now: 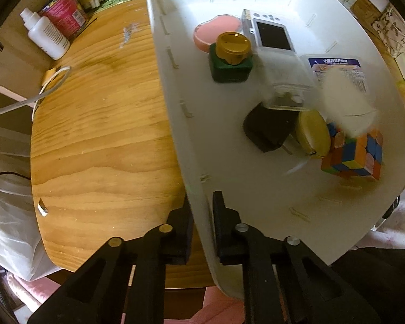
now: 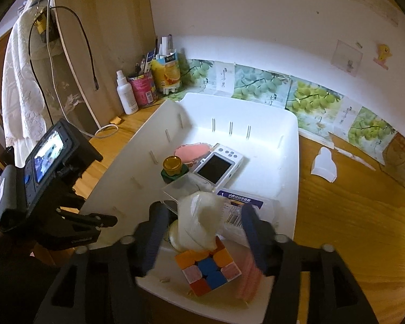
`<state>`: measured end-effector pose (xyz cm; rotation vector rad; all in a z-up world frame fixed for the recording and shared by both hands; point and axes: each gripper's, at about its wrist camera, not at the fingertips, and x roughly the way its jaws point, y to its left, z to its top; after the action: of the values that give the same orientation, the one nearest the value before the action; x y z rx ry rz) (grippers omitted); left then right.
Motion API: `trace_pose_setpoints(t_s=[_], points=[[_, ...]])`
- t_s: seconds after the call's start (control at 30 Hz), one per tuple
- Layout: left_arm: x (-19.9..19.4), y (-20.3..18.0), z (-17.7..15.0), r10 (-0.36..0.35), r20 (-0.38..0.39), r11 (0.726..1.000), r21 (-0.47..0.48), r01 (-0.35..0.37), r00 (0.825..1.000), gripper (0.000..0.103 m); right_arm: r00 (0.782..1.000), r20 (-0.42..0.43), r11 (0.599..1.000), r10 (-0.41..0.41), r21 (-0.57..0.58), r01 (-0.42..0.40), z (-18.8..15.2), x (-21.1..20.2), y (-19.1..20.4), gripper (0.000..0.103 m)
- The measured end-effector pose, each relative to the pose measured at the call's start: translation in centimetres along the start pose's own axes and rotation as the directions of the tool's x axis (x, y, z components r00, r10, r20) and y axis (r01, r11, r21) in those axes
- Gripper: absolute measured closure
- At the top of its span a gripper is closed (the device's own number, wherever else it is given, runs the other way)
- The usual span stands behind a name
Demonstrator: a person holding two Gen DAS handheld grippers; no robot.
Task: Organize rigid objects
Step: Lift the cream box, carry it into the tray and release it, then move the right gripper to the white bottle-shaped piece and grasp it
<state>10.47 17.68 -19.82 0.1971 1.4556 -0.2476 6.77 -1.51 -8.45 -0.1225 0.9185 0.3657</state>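
Left gripper (image 1: 201,224) is clamped on the near side wall of the white plastic bin (image 1: 175,86) — one finger outside over the wooden table (image 1: 100,140), one inside, wall pinched between the pads. Pointing straight down.

Right gripper (image 2: 202,232) hangs over the bin's near end with its jaws apart. A white blurred object (image 2: 199,221), looks like a small bottle or roll, sits between the fingers; can't see either pad touching it, so it reads as released. Can't identify it further — motion blur in both views.

Directly under that: a Rubik's cube (image 2: 209,270) on the bin floor at the near corner, with a round yellowish tape-measure-like disc (image 1: 313,133) and a black plug adapter (image 1: 270,128) just beside it. Further in, a clear plastic box (image 1: 286,81), a floss-pick pack with a blue label (image 1: 337,66), a white handheld device with a dark screen (image 2: 217,166), a green jar with a gold lid (image 1: 230,56), and a pink flat case (image 1: 216,31) behind it.

Outside the bin: white spray bottle (image 2: 125,94), pink tin (image 2: 144,89) holding pens, and a juice carton (image 2: 168,71) at the table's back corner. White plastic piece (image 2: 324,164) lies on the table right of the bin.
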Motion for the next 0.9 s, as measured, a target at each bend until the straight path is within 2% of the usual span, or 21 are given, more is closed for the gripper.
trace_pose_setpoints(t_s=[0.2,0.3,0.57,0.9], points=[[-0.2,-1.1,0.3,-0.004,-0.006,1.000,-0.023,0.004,1.000,0.097,1.000,-0.003,1.000,-0.003,0.001,0.003,0.3,0.0,-0.9,0.043],[-0.3,-1.1,0.3,-0.005,-0.005,0.999,-0.047,0.004,1.000,0.098,1.000,-0.006,1.000,-0.006,0.004,0.006,0.5,0.0,-1.9,0.038],[-0.9,-0.8,0.4,0.021,0.021,0.991,-0.131,-0.018,1.000,0.099,1.000,-0.005,1.000,-0.013,0.015,0.013,1.2,0.2,-5.9,0.038],[-1.4,-0.6,0.4,0.067,0.015,0.953,-0.298,-0.059,0.998,0.094,0.999,0.023,0.999,-0.036,0.020,0.035,2.6,0.8,-13.1,0.032]])
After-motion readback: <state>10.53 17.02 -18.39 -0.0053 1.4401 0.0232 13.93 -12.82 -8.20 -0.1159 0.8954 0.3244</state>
